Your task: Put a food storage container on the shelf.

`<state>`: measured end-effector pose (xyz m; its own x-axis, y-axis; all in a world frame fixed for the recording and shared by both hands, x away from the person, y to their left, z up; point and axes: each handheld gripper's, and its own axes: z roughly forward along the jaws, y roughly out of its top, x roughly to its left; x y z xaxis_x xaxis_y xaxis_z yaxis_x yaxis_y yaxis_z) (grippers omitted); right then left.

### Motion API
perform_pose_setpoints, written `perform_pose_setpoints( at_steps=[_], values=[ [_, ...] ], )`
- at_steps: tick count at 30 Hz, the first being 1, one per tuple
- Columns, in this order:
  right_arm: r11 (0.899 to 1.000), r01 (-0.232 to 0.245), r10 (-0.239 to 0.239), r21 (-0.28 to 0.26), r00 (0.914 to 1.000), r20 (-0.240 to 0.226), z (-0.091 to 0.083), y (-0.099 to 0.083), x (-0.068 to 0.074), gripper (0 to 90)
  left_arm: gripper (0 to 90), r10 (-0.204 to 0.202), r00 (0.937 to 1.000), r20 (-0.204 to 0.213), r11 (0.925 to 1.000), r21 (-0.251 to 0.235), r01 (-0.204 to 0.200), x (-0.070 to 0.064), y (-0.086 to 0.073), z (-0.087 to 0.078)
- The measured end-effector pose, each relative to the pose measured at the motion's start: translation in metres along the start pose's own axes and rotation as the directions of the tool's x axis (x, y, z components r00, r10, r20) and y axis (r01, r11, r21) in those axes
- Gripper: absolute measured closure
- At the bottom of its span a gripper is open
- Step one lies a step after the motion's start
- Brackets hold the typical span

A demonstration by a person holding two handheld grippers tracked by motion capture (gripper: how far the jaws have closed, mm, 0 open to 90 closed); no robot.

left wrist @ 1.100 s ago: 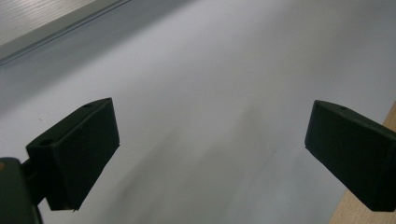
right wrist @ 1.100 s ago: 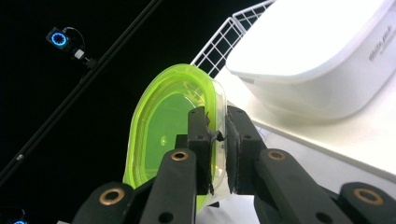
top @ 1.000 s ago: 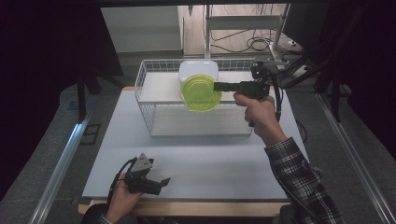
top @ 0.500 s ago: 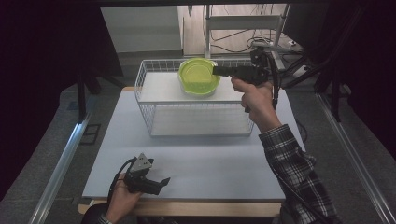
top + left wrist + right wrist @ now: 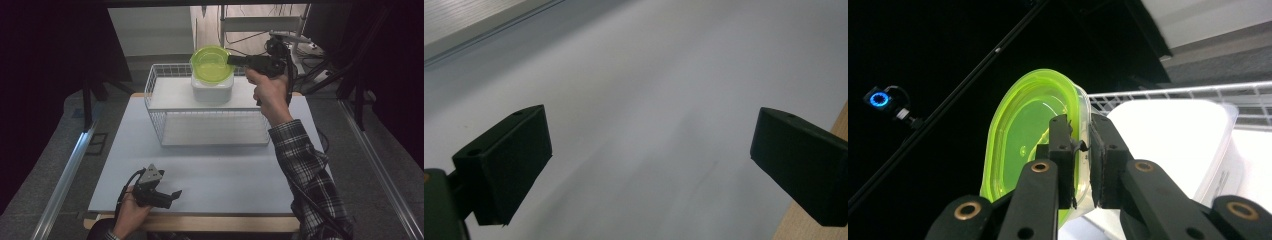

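High view has the left claw (image 5: pixel 172 195) idle and gaping near the surface (image 5: pixel 225 170) front, while the right claw (image 5: pixel 231 60), clamped on the green lid (image 5: pixel 212 65), has raised it above the white container (image 5: pixel 212 89) in the wire basket (image 5: pixel 210 132), so the lid is off.

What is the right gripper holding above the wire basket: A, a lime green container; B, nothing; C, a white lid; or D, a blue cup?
A: the right gripper has its jaws clamped on the rim of the lime green container, raised over the wire basket.
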<state>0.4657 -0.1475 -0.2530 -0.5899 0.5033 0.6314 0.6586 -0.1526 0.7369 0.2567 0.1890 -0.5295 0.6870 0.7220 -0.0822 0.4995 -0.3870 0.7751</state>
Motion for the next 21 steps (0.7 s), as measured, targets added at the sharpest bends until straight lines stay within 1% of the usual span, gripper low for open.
perform_pose_setpoints(
  at_steps=[5,11,14,18,21],
  values=[
    [1.0,0.0,0.0,-0.022,0.9993,0.037,0.005,0.007,0.001,81.1,2.8,0.001,1.0,0.003,1.0,0.003,-0.001,0.0,0.0,0.0],
    [0.999,0.007,-0.004,-0.031,0.9962,0.087,0.012,0.009,-0.002,81.0,2.8,-0.001,1.0,0.005,1.0,0.005,0.001,0.0,0.0,0.0],
    [0.999,-0.002,0.005,-0.033,0.9954,0.095,0.015,0.008,-0.003,81.0,2.8,-0.002,1.0,0.006,1.0,0.007,0.002,0.0,0.0,0.001],
    [1.0,0.0,0.004,-0.03,0.993,0.118,0.02,0.007,-0.003,81.0,2.8,-0.002,1.0,0.008,0.9999,0.01,0.002,0.0,0.0,0.001],
    [0.999,-0.012,0.016,-0.032,0.9912,0.131,0.023,0.006,-0.004,81.0,2.8,0.0,1.0,0.008,0.9999,0.012,0.0,0.0,0.0,0.001]
  ],
)
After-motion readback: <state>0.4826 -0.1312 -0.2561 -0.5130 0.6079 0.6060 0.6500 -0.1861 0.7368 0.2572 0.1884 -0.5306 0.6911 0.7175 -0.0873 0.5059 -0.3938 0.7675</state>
